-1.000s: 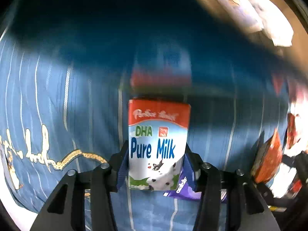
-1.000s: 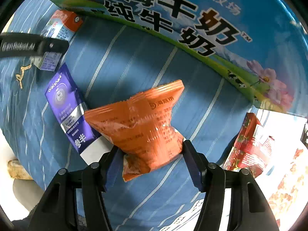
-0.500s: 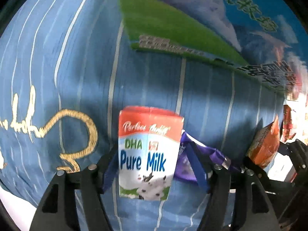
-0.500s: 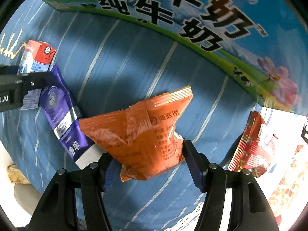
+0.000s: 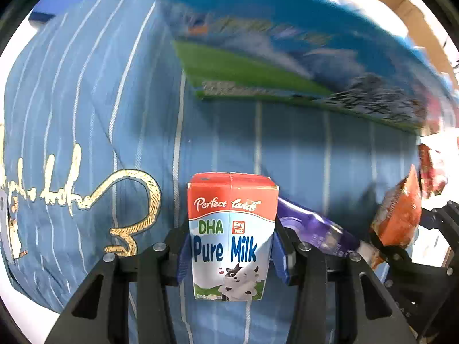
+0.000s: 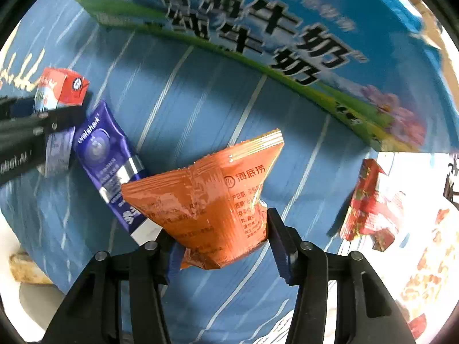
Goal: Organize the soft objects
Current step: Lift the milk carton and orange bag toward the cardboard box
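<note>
My left gripper (image 5: pixel 231 253) is shut on a small milk carton (image 5: pixel 231 238), red on top, marked "Pure Milk", held upright above the blue striped cloth (image 5: pixel 86 100). The carton also shows in the right wrist view (image 6: pixel 58 90). My right gripper (image 6: pixel 222 242) is shut on an orange sauce packet (image 6: pixel 209 197), which shows at the right of the left wrist view (image 5: pixel 397 218). A purple tube pack (image 6: pixel 107 163) lies on the cloth between the two grippers.
A large blue milk box (image 6: pixel 272 28) with a green band stands at the back of the cloth; it also shows in the left wrist view (image 5: pixel 272 54). A red snack packet (image 6: pixel 370 200) lies at the right edge. Gold embroidery (image 5: pixel 126 200) marks the cloth at left.
The left gripper with the carton has swung and pulled back from the milk box, which now sits higher in its view. The right gripper holds the orange packet nearly still.
</note>
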### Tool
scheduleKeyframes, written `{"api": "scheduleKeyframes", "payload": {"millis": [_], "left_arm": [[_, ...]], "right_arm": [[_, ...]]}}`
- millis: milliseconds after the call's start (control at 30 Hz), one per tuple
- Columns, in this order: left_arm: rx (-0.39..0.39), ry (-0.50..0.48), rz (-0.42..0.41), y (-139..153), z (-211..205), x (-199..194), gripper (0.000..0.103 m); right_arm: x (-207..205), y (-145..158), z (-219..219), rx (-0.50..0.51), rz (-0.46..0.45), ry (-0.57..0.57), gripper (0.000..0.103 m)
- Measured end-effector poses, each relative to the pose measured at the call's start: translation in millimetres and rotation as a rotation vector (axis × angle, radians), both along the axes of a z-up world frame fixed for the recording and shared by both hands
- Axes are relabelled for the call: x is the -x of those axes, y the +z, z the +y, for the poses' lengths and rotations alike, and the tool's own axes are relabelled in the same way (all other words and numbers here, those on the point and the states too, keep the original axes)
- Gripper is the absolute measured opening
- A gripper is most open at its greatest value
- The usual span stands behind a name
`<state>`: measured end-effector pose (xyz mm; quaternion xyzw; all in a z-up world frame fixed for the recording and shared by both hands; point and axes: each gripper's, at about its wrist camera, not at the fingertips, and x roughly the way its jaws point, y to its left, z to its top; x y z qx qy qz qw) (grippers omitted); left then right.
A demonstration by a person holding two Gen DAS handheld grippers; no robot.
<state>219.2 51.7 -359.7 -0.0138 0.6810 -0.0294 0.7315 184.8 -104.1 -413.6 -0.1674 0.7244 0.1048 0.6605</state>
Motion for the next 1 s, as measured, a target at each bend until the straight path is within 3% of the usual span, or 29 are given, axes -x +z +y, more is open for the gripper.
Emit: {"api": "scheduleKeyframes", "payload": {"millis": [233,600,733,1000], "left_arm": [[-0.005,-0.026,-0.133,51.3,-21.2,31.3,0.044],[0.028,-0.049,-0.260,119.9,-50.1,53.7,0.044],[0.040,-0.065,-0.317,137.3,-56.2,54.1,0.044],[0.113,-0.058,-0.452,205.7,-57.7,46.2,0.044]], "right_arm": [[3.9,36.7,-13.6,-0.078,-0.039,-0.094,0.054],[21.6,115.2,-54.2,-0.167,-0.143,-0.210,0.053],[25.7,146.3,-62.2,-0.194,-0.194,-0.247,0.053],[14.7,200.3,-79.4,-0.264,-0.287,-0.310,0.053]]}}
